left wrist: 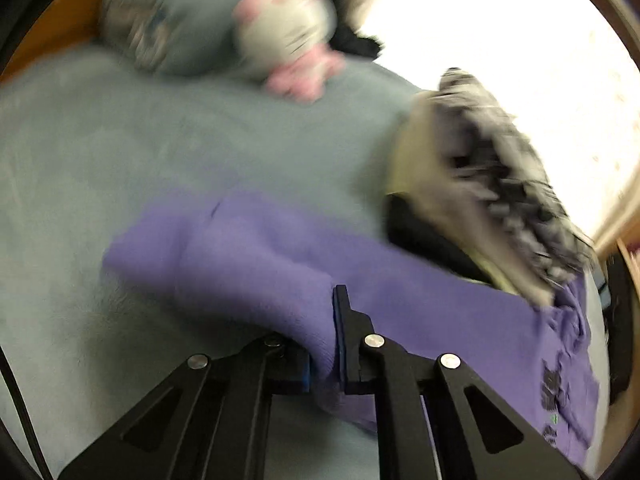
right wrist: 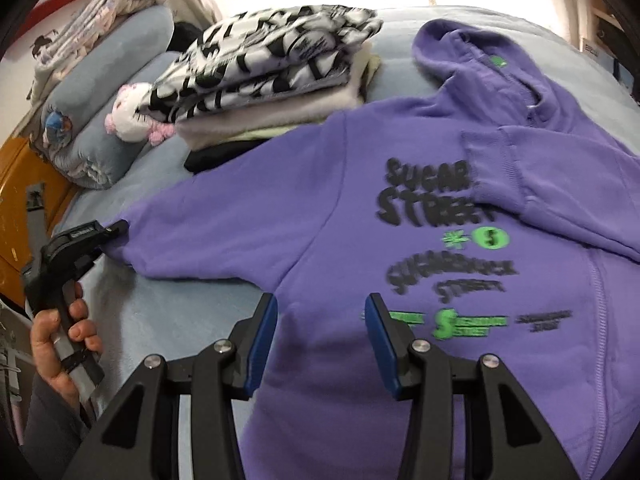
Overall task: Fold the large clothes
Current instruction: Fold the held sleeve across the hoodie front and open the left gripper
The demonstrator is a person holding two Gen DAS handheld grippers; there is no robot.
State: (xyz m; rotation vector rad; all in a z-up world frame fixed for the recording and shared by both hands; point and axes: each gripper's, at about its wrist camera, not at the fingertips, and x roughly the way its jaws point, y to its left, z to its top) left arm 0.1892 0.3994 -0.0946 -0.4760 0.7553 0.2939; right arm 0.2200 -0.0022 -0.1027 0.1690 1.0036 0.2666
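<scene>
A purple hoodie (right wrist: 400, 220) with black and green print lies spread on the grey-blue bed cover (right wrist: 168, 312), one sleeve folded across its chest. My left gripper (left wrist: 324, 360) is shut on the cuff of the other sleeve (left wrist: 248, 264); it also shows in the right wrist view (right wrist: 116, 228) at the sleeve's end, held by a hand. My right gripper (right wrist: 320, 336) is open and empty, just above the hoodie's lower front.
A stack of folded clothes (right wrist: 272, 76), black-and-white patterned on top, sits beside the hoodie's shoulder. A pink-and-white plush toy (right wrist: 132, 116) leans on rolled grey bedding (right wrist: 96, 120). An orange bed frame (right wrist: 24, 176) runs along the left.
</scene>
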